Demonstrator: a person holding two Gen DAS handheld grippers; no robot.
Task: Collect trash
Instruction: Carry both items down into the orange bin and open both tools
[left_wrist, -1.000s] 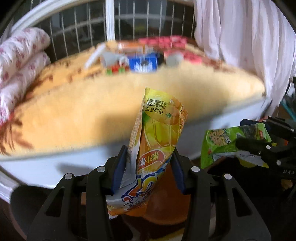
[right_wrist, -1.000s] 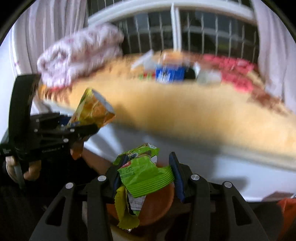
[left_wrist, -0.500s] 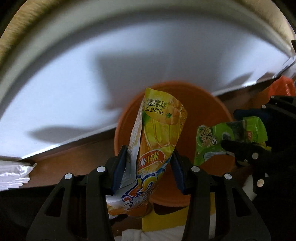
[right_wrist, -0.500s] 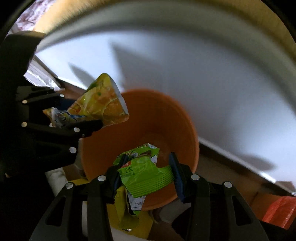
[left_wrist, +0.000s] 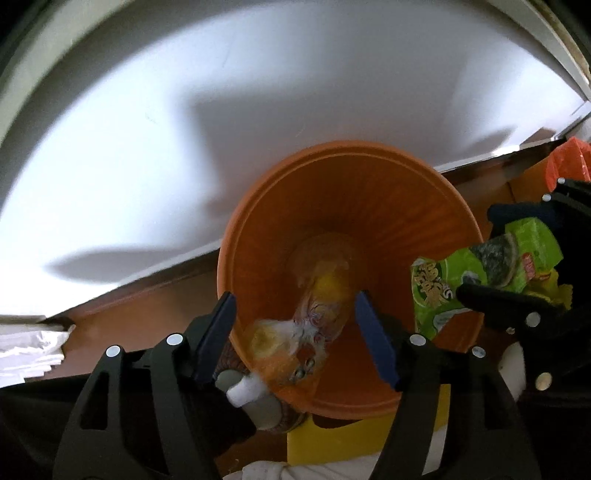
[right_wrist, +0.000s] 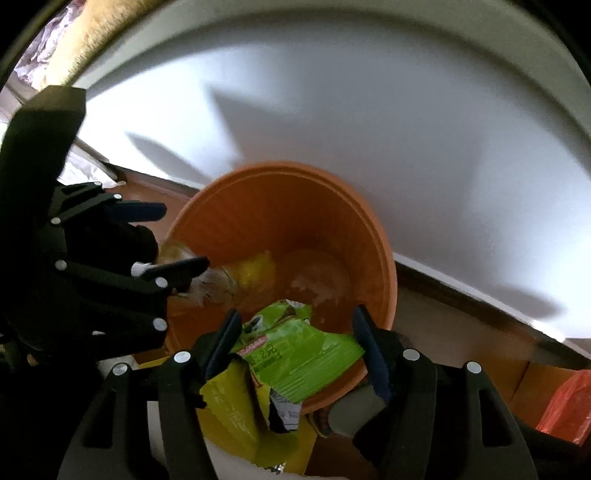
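An orange bin stands on the floor against a white wall, and it also shows in the right wrist view. My left gripper is open above the bin. The yellow-orange drink pouch is blurred, falling between the fingers into the bin; it also shows in the right wrist view. My right gripper has opened wide over the bin's near rim, with the green snack wrapper still lying between its fingers. The wrapper also shows in the left wrist view at the bin's right rim.
A white wall rises behind the bin. A yellow object lies under the bin's near side. An orange plastic bag lies on the brown floor at the right. White folded material lies at the left.
Both grippers tilted down from the bed to the orange bin. My left gripper opened and let the drink pouch drop. My right gripper's fingers spread apart around the green wrapper.
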